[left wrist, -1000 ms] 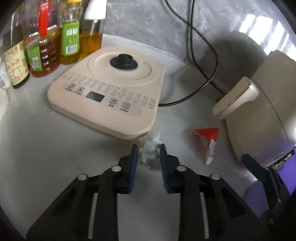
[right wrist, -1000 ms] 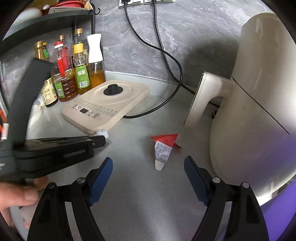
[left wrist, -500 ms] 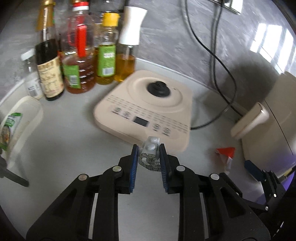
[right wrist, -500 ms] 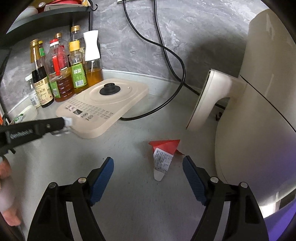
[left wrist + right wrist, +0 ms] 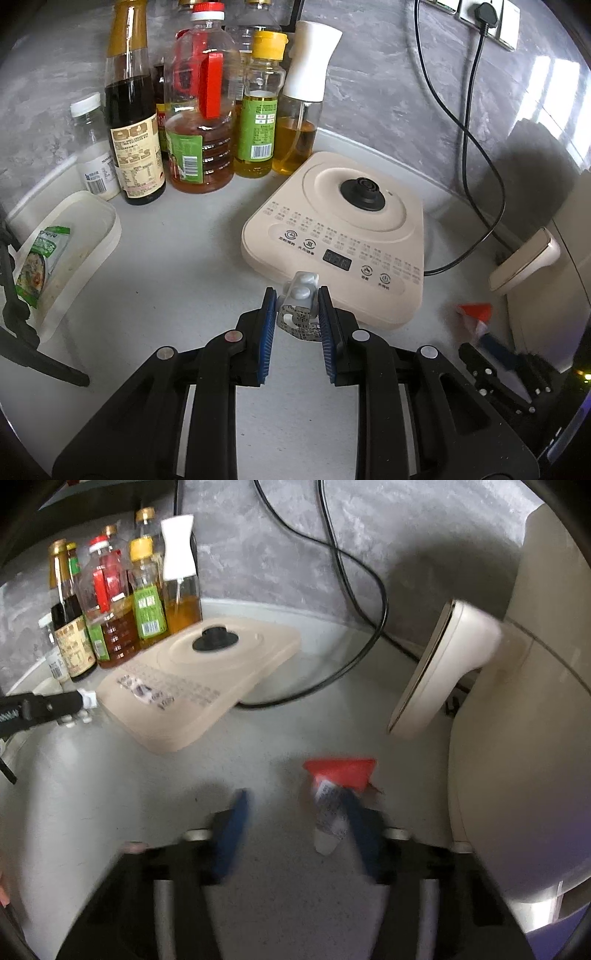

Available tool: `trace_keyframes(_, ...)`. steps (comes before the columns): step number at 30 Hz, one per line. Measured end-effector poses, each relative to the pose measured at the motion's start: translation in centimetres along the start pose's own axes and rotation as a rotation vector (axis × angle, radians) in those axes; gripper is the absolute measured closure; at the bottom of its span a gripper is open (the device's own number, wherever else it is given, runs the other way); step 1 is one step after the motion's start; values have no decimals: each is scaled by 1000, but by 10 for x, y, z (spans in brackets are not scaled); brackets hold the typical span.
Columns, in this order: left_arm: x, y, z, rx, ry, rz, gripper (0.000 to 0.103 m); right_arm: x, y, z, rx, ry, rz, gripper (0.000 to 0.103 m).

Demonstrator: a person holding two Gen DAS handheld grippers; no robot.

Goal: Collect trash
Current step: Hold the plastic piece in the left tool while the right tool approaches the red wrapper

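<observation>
My left gripper is shut on a crumpled pill blister pack and holds it above the counter, in front of the beige cooker base. It shows at the left of the right wrist view. A red and white wrapper lies on the counter beside the cream air fryer. It also shows in the left wrist view. My right gripper is open, low over the counter, its right finger over the wrapper's left side; the view is blurred.
Oil and sauce bottles stand at the back left. A white tray holding a green packet sits at the left. A black cable runs from the wall socket to the cooker base.
My left gripper has lifted the blister pack off the counter and swung left toward the tray. My right gripper has moved forward and down onto the red wrapper and narrowed.
</observation>
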State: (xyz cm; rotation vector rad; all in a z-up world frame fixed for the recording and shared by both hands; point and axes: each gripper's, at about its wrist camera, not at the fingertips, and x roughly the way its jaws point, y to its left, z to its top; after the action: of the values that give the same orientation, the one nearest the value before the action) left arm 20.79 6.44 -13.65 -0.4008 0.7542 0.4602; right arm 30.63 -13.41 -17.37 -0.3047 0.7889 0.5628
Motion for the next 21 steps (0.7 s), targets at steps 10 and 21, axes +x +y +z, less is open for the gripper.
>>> trace_keyframes(10,-15,2,5,27,-11,-28,81,-26,9,-8,-7,4,24,102)
trace_keyframes(21,-7,0,17,48,-10,-32,81,-24,6,2,70,2,31,58)
